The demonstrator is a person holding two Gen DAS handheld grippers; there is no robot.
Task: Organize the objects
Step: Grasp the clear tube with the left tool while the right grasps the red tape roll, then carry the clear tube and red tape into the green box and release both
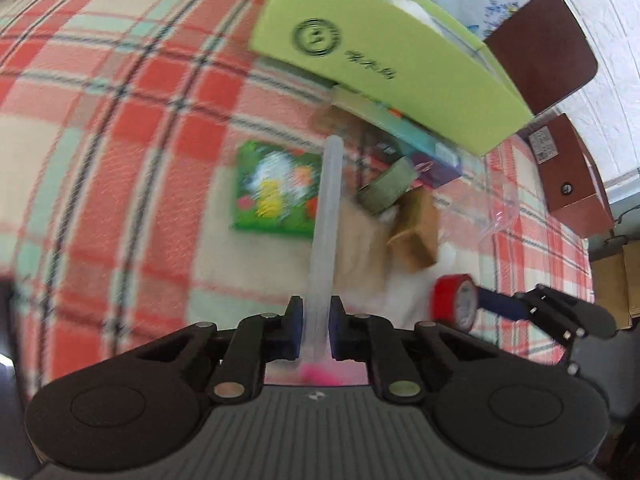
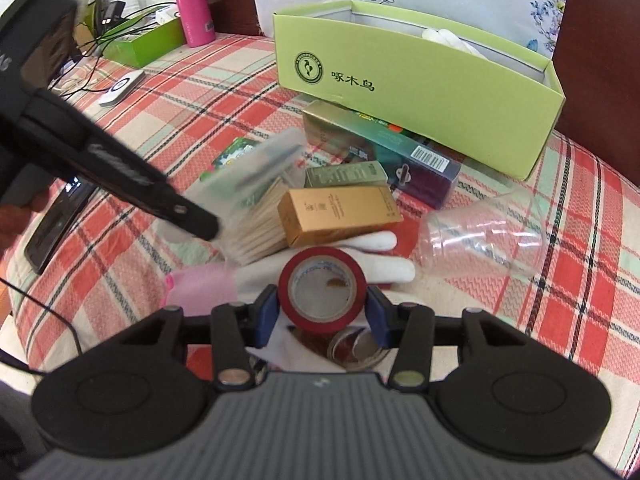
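My left gripper (image 1: 316,312) is shut on a thin translucent plastic case (image 1: 326,220), seen edge-on and lifted over the pile. The right wrist view shows that case (image 2: 256,172) blurred, with the left gripper (image 2: 208,228) coming in from the left. A red tape roll (image 2: 322,290) stands upright between the blue pads of my right gripper (image 2: 322,300), which is shut on it. In the left wrist view the same roll (image 1: 456,300) sits at the right gripper (image 1: 480,302). An open lime-green box (image 2: 420,92) stands behind the pile with something white inside.
On the plaid cloth (image 2: 580,300) lie a gold carton (image 2: 340,216), an olive carton (image 2: 344,174), a long dark carton (image 2: 400,152), a clear cup (image 2: 484,236) on its side, a white glove (image 2: 384,260) and a green picture card (image 1: 276,188). A pink bottle (image 2: 192,4) and cables stand far left.
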